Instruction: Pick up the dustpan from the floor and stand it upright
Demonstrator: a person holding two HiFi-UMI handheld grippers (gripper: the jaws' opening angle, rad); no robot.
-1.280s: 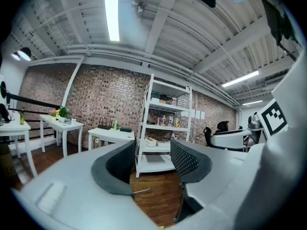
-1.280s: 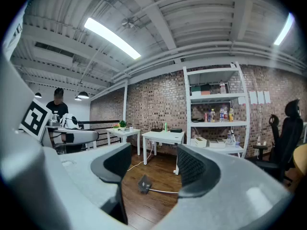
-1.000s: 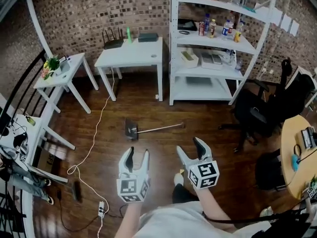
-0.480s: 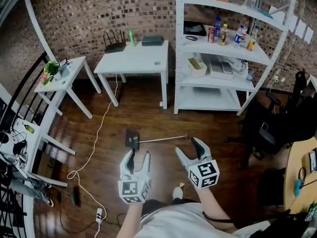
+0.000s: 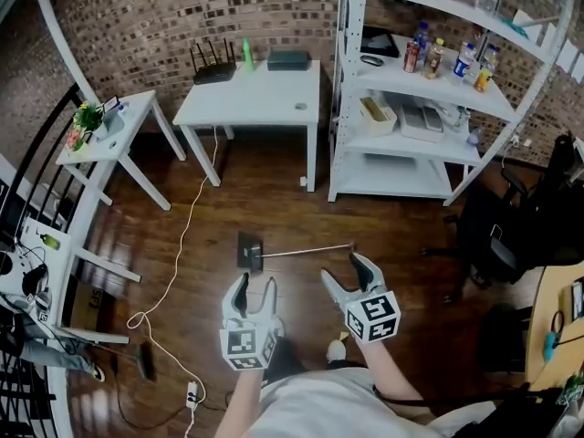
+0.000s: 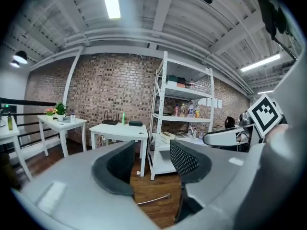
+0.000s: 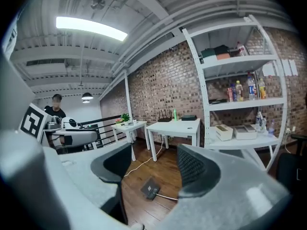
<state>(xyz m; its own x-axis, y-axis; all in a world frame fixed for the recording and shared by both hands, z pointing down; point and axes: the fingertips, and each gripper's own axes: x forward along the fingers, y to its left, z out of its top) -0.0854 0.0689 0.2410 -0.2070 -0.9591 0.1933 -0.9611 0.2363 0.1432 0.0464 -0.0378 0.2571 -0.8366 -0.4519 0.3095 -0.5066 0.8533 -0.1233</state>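
The dustpan [image 5: 249,250] lies flat on the dark wood floor, a dark pan with a thin metal handle [image 5: 306,250] running to the right. In the right gripper view the dustpan [image 7: 150,189] shows between the jaws, farther off; in the left gripper view only its handle [image 6: 152,199] shows. My left gripper [image 5: 253,289] hangs open just short of the pan, with nothing between its fingers. My right gripper [image 5: 344,269] stands open near the handle's right end, also holding nothing.
A white table [image 5: 254,94] stands at the back with a router on it. A small side table [image 5: 108,133] is at left, a white shelf unit [image 5: 429,108] at right. A white cable [image 5: 176,254] runs across the floor left of the pan. A black office chair [image 5: 497,235] is far right.
Both grippers have moved forward toward the dustpan, which now lies closer beneath them. Their jaws have kept the same width.
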